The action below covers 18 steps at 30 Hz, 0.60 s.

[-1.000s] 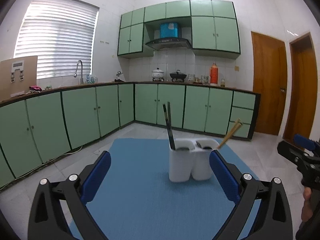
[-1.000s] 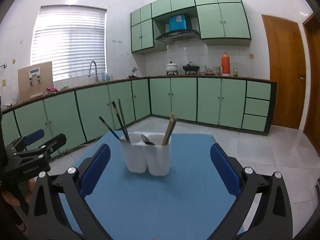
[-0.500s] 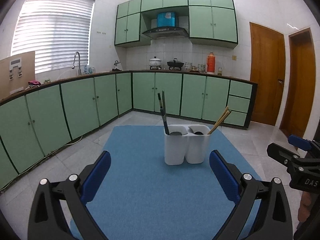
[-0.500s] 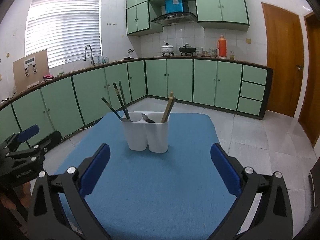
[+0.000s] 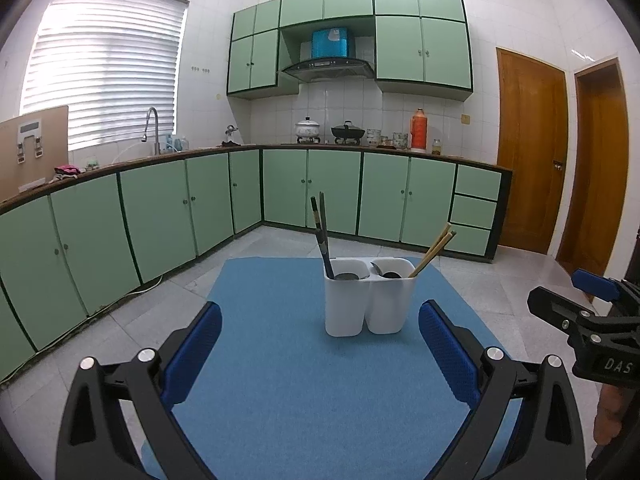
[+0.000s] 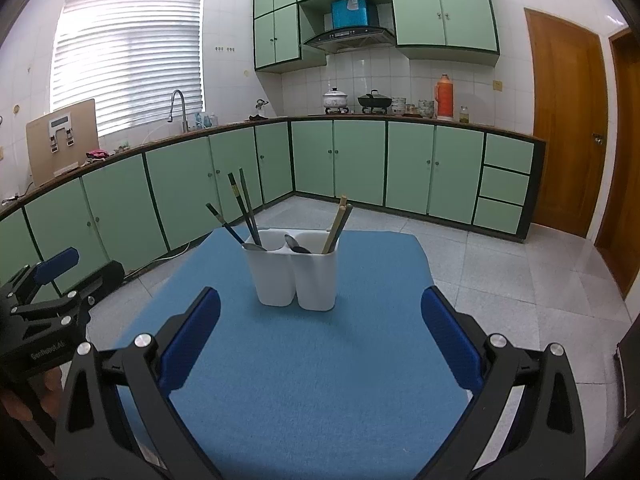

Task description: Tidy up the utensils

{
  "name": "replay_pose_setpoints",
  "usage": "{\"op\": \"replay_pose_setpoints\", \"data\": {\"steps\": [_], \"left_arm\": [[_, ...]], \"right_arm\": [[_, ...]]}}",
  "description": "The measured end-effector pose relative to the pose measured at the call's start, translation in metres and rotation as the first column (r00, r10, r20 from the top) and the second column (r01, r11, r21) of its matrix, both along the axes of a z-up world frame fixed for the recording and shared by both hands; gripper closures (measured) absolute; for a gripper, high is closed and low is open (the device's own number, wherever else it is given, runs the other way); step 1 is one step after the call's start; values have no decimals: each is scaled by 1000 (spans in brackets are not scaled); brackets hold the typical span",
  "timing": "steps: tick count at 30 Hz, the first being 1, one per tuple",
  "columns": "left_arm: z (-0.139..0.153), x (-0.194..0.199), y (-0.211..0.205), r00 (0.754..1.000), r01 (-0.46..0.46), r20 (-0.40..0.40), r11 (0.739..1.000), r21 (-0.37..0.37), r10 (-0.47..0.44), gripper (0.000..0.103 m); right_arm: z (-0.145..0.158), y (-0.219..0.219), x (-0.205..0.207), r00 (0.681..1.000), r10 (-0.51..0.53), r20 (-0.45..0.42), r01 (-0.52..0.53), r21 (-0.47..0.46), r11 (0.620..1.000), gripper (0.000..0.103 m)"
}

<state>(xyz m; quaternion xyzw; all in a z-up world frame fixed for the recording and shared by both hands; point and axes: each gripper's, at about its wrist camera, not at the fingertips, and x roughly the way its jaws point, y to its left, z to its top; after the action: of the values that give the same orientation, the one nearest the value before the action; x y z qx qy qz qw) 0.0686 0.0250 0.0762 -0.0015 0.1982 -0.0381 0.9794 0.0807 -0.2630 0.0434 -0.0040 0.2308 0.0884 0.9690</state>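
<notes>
A white two-compartment utensil holder (image 5: 368, 300) (image 6: 294, 274) stands upright on the blue mat (image 5: 304, 392) (image 6: 320, 380). Dark chopsticks (image 5: 320, 232) (image 6: 242, 204) and a spoon lean in its left cup. Light wooden chopsticks (image 5: 434, 246) (image 6: 338, 222) and a spoon bowl (image 6: 296, 243) sit in the right cup. My left gripper (image 5: 320, 344) is open, hovering short of the holder with nothing between its fingers. My right gripper (image 6: 320, 328) is open too and holds nothing. Each gripper shows at the edge of the other's view.
Green base cabinets (image 5: 160, 216) run along the left and back walls under a counter with a sink tap (image 5: 152, 128), pots (image 5: 348, 133) and an orange flask (image 5: 418, 134). Wooden doors (image 5: 528, 176) stand at the right. Grey tiled floor (image 6: 500, 272) surrounds the mat.
Both grippers have drawn back and tilted, so the holder sits farther off and lower in the views. Both stayed open. The utensils in the holder have not moved.
</notes>
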Motion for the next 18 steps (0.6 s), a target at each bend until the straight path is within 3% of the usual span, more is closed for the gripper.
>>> {"op": "replay_pose_setpoints", "data": {"steps": [18], "left_arm": [[0,-1,2,1000,2,3,1000,3,-2,6]], "right_arm": [[-2,2,1,1000,7,2,-7,-7,1000,6]]}}
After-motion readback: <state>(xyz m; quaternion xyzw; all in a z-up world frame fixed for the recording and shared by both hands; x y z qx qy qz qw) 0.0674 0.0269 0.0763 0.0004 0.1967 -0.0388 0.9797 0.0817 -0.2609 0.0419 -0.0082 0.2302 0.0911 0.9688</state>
